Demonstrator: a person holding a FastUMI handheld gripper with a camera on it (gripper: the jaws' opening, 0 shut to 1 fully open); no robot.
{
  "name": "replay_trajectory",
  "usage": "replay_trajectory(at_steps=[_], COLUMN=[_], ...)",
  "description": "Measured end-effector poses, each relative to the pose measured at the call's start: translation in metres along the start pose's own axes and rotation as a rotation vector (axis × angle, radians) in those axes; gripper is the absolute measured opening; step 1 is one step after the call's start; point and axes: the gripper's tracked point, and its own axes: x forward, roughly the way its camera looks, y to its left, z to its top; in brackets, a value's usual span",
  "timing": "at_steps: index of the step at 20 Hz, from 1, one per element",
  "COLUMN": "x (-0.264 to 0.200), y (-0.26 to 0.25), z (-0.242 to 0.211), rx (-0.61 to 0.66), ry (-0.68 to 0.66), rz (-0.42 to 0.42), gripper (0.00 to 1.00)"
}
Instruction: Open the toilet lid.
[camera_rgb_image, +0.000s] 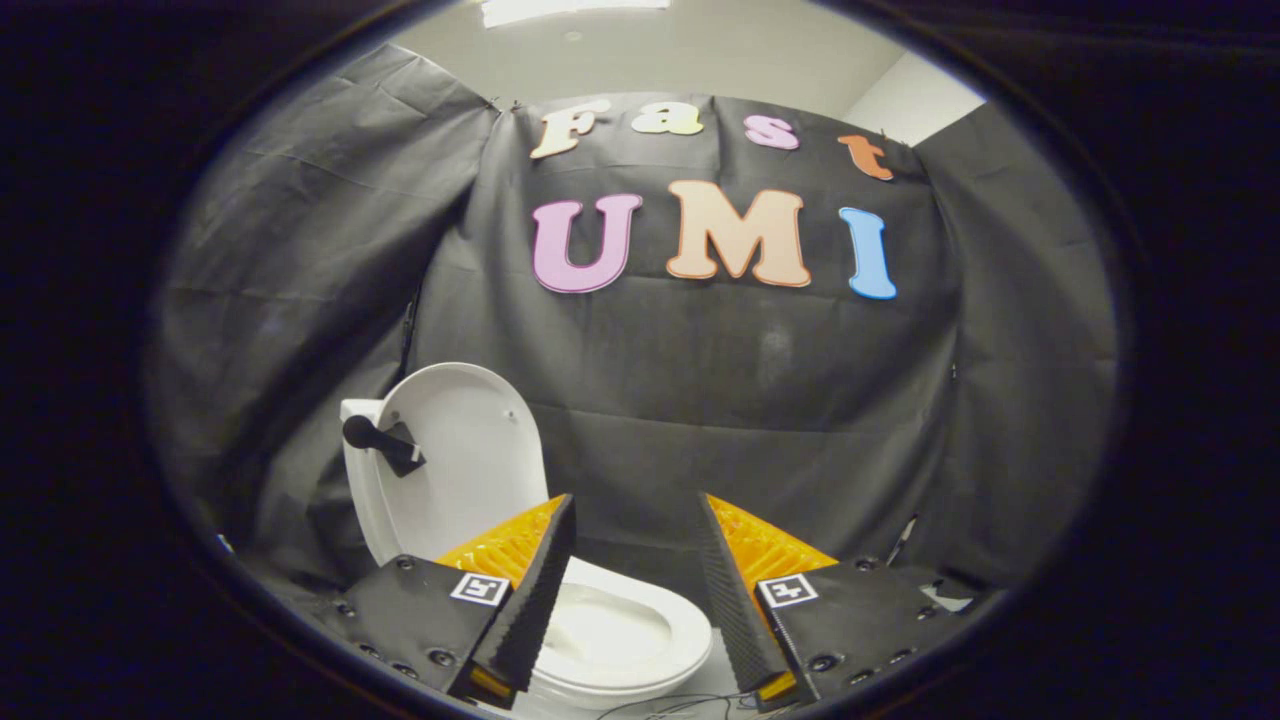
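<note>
Ahead of your gripper (635, 520), fingers spread wide and holding nothing, the toilet lid (465, 455) stands upright against the tank; the open bowl (615, 625) lies between the fingers.

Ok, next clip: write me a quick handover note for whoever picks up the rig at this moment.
Gripper: jaws open, holding nothing, clear of the toilet.
Toilet lid: already raised, standing upright beyond the left finger, with a black handle fixed on it.
Seat and bowl: exposed, just ahead of and between the fingers.
Done: lid looks open.
Left: probably nothing except checking that the lid stays up.
</note>
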Motion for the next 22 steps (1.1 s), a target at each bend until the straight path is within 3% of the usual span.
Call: replay_trajectory(at_steps=[11,22], x=[-0.015,-0.026], y=[-0.046,-0.044], z=[-0.033,-0.029], rx=[-0.005,0.013], ry=[0.126,0.163], rz=[-0.046,-0.03], gripper=[0.75,0.75])
